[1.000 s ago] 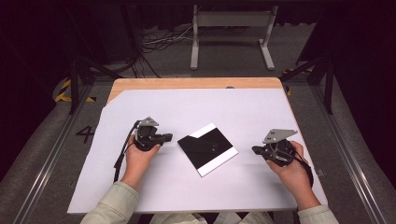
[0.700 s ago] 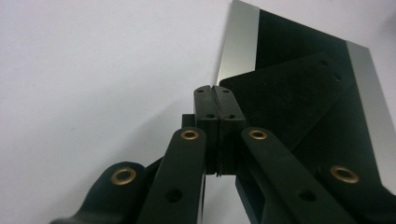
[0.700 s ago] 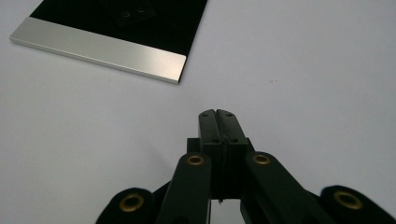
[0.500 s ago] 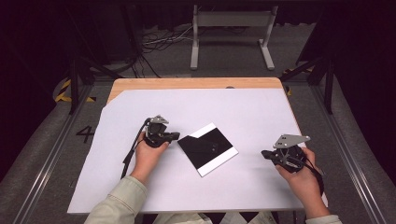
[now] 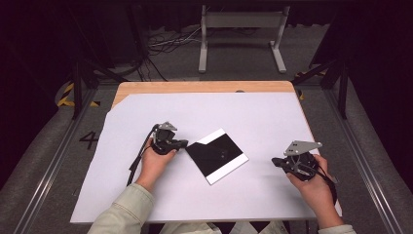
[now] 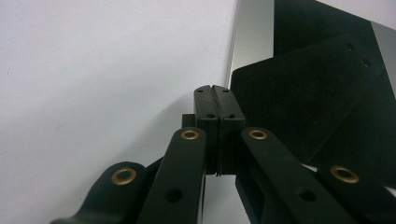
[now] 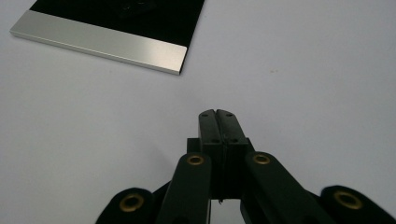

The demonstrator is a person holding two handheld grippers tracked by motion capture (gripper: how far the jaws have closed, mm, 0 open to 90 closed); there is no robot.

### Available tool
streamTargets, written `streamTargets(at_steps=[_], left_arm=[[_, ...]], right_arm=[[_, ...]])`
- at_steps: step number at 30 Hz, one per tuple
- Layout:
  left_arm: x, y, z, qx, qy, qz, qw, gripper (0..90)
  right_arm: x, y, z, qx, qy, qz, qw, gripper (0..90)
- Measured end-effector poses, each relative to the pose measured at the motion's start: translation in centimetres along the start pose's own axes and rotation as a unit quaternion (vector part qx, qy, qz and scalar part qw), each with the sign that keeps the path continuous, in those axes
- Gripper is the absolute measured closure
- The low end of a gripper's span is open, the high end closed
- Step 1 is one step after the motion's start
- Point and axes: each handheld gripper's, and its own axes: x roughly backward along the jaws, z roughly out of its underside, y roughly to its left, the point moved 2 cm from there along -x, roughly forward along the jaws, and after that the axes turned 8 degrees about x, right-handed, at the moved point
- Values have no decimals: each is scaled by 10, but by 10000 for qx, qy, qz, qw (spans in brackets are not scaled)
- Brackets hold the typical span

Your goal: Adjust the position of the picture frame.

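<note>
Black plate [image 5: 216,155] with silver edges beside left gripper [image 5: 183,144], both grippers' jaws pressed together, empty.

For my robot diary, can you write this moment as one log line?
left gripper: shut, at black plate | right gripper: shut, apart

Black claws [image 5: 186,144], pale green sleeves [image 5: 122,212]

White sheet [image 5: 253,117] open all round; black-and-silver plate [image 5: 216,155] lone obstacle, mid-table between left gripper [image 5: 184,144] and right gripper [image 5: 275,161].
</note>
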Motion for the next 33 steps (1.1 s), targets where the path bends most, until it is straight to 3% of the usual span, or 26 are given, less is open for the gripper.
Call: streamTargets(at_steps=[5,12,18,25,29,33], left_arm=[[0,-7,2,-24,177,187,9997,900],[2,-24,8,-364,483,296,9977,900],[1,-45,16,-623,782,436,9940,900],[-2,-61,22,-743,874,600,9916,900],[-4,-75,26,-929,988,715,9882,900],[-4,-79,27,-954,1033,784,9870,900]], right_arm=[[0,-2,1,-2,-26,-3,10000,900],[-1,-3,-1,4,-47,-24,10000,900],[-2,-4,-3,14,-56,-41,10000,900],[-4,-5,-4,6,-60,-73,10000,900],[-5,-6,-4,0,-50,-90,9999,900],[-6,-6,-4,-34,-15,-109,9999,900]])
